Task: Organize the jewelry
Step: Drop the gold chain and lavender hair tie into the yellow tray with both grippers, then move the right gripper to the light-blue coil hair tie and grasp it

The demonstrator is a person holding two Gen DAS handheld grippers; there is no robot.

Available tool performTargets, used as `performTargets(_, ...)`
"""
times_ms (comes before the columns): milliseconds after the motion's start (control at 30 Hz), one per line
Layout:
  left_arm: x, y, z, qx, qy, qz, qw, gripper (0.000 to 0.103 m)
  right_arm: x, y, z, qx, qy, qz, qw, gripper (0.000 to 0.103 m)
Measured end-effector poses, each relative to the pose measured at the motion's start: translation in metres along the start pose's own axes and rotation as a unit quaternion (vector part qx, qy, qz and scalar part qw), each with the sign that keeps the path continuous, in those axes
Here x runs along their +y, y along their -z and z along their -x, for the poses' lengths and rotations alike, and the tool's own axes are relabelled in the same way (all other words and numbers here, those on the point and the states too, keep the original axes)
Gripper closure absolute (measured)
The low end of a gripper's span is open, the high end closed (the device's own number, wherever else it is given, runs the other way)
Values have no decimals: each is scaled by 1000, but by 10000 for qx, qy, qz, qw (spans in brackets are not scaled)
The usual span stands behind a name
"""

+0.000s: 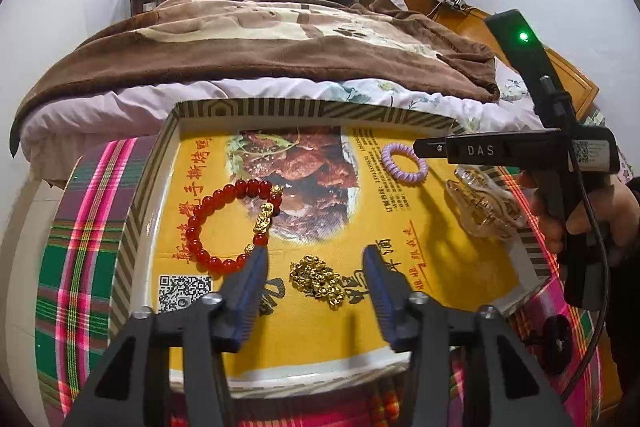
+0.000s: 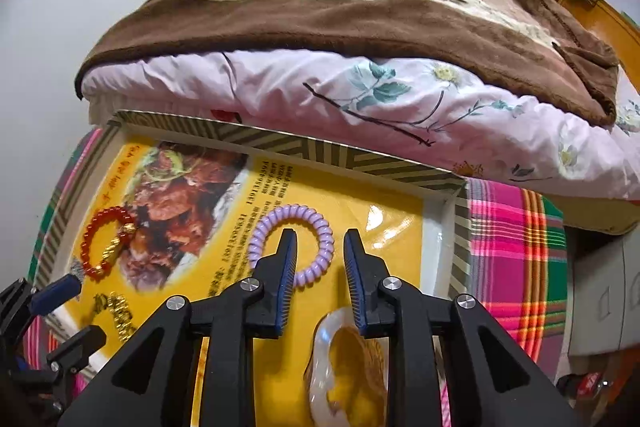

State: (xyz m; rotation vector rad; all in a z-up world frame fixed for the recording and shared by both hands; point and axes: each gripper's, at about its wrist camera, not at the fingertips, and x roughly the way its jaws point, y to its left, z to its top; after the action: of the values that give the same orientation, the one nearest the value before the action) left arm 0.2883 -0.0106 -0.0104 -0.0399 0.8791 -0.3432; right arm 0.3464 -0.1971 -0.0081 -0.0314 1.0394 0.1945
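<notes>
the left gripper [image 1: 316, 259] hung wide open and empty over the gold chain bracelet [image 1: 318, 277] heaped on the yellow box lid [image 1: 420, 247], right gripper [image 2: 320, 239] part open and empty, and that limp, slippery pile probably wanted pinching across its bunched middle.

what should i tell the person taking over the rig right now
Left gripper: jaws open, empty, either side of the gold bead bracelet.
Right gripper: jaws open, empty, above the clear hair claw clip, one finger over the purple spiral hair tie.
The red bead bracelet lies left in the yellow printed box lid. All four pieces lie loose there.
Done: nothing gripped or sorted yet.
Left: all four pieces; the gold bracelet looks like the nearest pick.
</notes>
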Motion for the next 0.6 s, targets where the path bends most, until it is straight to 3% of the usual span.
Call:
performTargets(167,-6,4,23,-152,-115,-21,9998,44,2,11,31,-269,-177,-97,9994,77)
performTargets(233,-9,7,35,-212,-270,-25,9994,33,4,18,44,-381,-250,-134,9989,77)
performTargets(600,-25,40,102,-492,-559,-83,9972,32,10,76,108,-800,-614,-327,9944,73)
